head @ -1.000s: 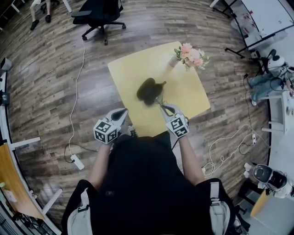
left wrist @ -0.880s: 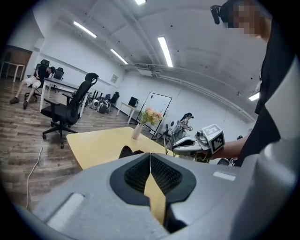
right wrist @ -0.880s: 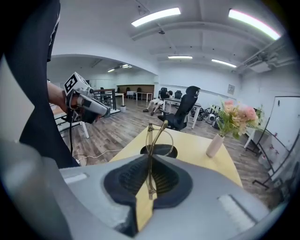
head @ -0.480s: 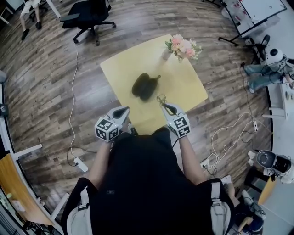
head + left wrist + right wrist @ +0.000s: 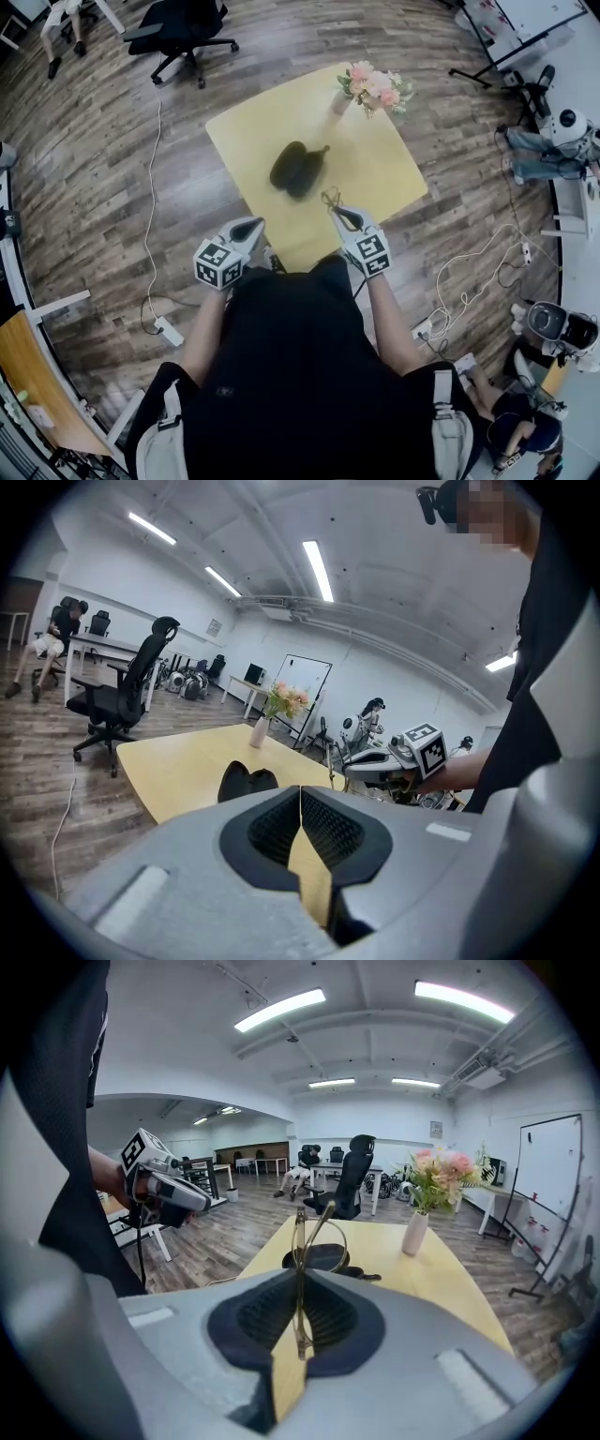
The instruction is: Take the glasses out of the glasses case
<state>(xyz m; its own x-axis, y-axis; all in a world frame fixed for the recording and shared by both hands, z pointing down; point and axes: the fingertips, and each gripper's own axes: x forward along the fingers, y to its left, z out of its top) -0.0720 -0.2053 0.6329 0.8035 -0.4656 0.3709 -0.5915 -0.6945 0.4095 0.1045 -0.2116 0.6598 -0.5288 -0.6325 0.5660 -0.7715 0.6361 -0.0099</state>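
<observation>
Our left gripper (image 5: 300,829) stayed by the near edge of the square yellow table (image 5: 246,141), fingers closed on nothing. The dark open glasses case (image 5: 298,167) lay mid-table. Our right gripper (image 5: 298,1321), fingers pinching the thin gold-rimmed glasses (image 5: 305,1237), had drawn them clear of it, so the removal looked done.

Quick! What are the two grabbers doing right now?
Left gripper: shut, holding nothing.
Right gripper: shut on the glasses.

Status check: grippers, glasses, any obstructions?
Left gripper shut, empty. Right gripper shut on the glasses, held clear of the open glasses case on the table. Nothing blocking; vase at far corner.
</observation>
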